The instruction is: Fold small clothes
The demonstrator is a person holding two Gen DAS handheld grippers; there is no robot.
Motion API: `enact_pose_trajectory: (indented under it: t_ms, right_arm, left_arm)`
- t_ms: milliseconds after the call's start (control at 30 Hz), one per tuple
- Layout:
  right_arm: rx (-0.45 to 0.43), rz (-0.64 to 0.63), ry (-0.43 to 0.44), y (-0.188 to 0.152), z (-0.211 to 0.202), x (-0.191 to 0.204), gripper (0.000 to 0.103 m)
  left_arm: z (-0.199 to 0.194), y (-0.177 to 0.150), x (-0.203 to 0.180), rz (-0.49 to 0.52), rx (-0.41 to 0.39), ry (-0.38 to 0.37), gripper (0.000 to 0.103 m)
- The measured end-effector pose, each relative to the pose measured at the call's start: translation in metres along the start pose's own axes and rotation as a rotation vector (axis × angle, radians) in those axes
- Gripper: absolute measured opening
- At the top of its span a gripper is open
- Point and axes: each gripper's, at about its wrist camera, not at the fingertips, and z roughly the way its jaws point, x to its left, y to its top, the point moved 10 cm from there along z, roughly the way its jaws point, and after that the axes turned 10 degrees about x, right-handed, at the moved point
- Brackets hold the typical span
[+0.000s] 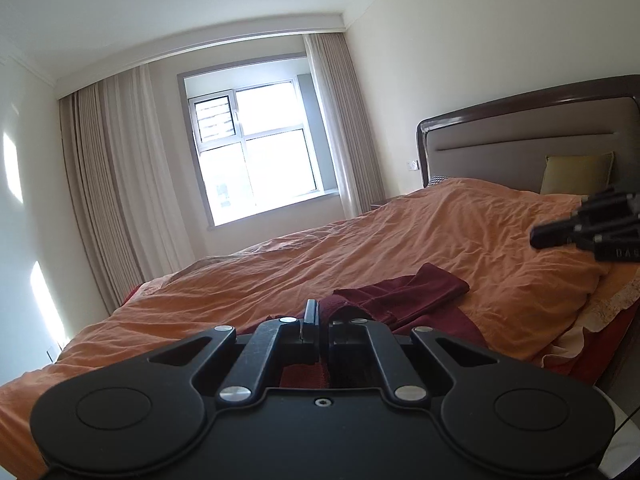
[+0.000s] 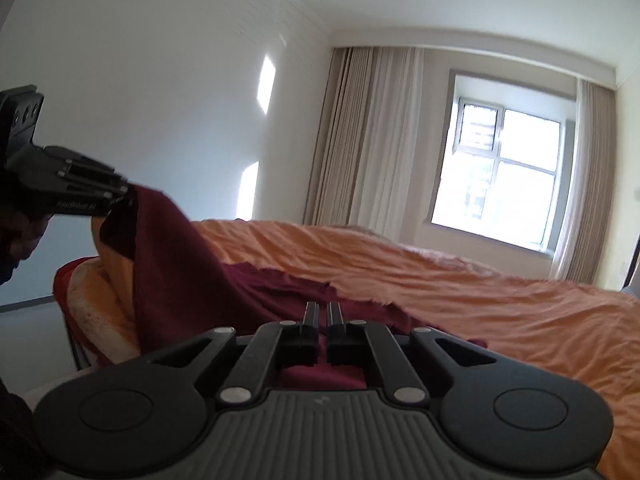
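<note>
A dark red garment (image 1: 400,292) lies crumpled on the orange duvet (image 1: 420,224). My left gripper (image 1: 322,312) is shut on one edge of it, and the cloth drapes over its right finger. In the right wrist view the left gripper (image 2: 128,198) holds that edge up, so the garment (image 2: 180,264) hangs in a slope down to the bed. My right gripper (image 2: 323,308) is shut, with red cloth lying below and ahead of it. Seen from the left wrist, the right gripper (image 1: 538,240) hovers above the duvet at the far right with no cloth hanging from its tip.
The bed has a padded headboard (image 1: 520,140) with a yellow-green pillow (image 1: 576,172) against it. A window (image 1: 256,152) with beige curtains (image 1: 108,184) is behind the bed. A hand (image 2: 24,236) grips the left gripper's handle. The bed's red and cream edge (image 2: 88,300) is at the left.
</note>
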Motion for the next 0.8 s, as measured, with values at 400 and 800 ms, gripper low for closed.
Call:
enact_pose_trajectory:
  t_ms: [400, 800]
  right_arm:
    - [-0.074, -0.021, 0.124, 0.003, 0.030, 0.084, 0.091]
    - [-0.007, -0.128, -0.346, -0.027, 0.068, 0.094, 0.047]
  left_arm:
    - [0.031, 0.057, 0.000, 0.013, 0.041, -0.080, 0.003]
    - [0.020, 0.063, 0.002, -0.034, 0.002, -0.080, 0.003]
